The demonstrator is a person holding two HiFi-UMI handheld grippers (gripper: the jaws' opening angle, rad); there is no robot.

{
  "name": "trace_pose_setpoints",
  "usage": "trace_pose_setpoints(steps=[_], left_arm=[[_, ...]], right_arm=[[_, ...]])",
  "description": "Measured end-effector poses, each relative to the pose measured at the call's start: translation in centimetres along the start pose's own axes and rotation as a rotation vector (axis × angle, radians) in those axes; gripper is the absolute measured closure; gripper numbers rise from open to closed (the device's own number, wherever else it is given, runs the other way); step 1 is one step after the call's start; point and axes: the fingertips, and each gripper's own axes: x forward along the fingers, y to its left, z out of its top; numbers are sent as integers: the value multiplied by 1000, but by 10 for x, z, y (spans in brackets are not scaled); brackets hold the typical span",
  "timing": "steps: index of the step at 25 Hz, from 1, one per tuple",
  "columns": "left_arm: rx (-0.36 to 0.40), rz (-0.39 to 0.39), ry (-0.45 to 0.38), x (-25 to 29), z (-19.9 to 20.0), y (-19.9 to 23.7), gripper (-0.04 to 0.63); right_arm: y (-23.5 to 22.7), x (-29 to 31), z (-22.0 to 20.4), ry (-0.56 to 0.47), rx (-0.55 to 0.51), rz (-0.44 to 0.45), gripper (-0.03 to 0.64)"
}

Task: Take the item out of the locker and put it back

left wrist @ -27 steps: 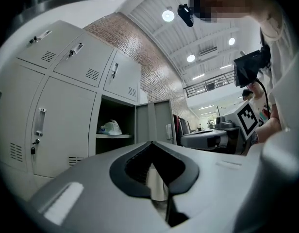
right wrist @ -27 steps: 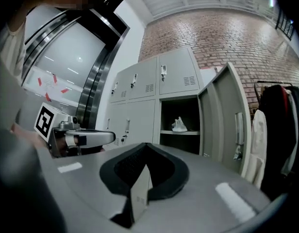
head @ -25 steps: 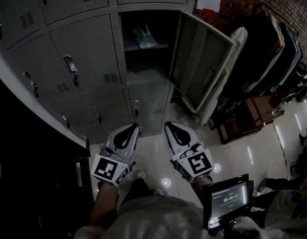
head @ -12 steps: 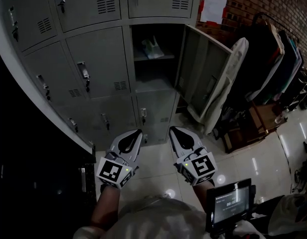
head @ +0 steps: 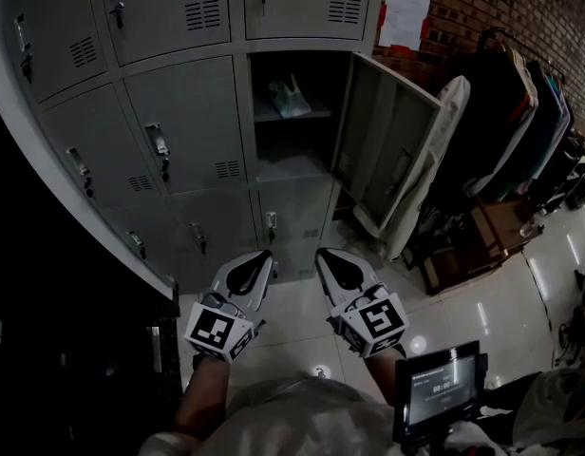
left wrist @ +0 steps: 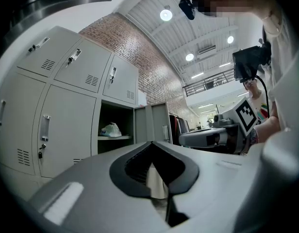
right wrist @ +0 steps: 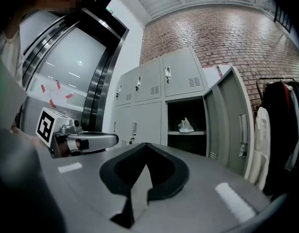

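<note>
While nothing is gripped, the grey left gripper (head: pixel 258 262) and the grey right gripper (head: pixel 329 260) are held low, side by side, each with its jaws pressed together, above a glossy pale tile floor (head: pixel 482 302). A small dark screen (head: pixel 437 388) is seen just beside the right gripper. Farther off, a bank of grey metal lockers (head: pixel 179 112) is faced, one compartment's door (head: pixel 383 141) swung wide. A crumpled pale plastic bag (head: pixel 290 98) is found on the shelf inside that compartment, well apart from both grippers. Dark garments (head: pixel 520 112) are hung at the right, before a red brick wall (head: pixel 520 8).
</note>
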Motion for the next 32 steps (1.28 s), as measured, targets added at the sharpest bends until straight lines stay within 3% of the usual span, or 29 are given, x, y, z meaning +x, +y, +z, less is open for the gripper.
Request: trace_pose_setpoints(steps=[32], left_arm=[[3, 0, -6, 3, 0, 6, 591]], right_arm=[[1, 9, -2, 10, -10, 9, 617]])
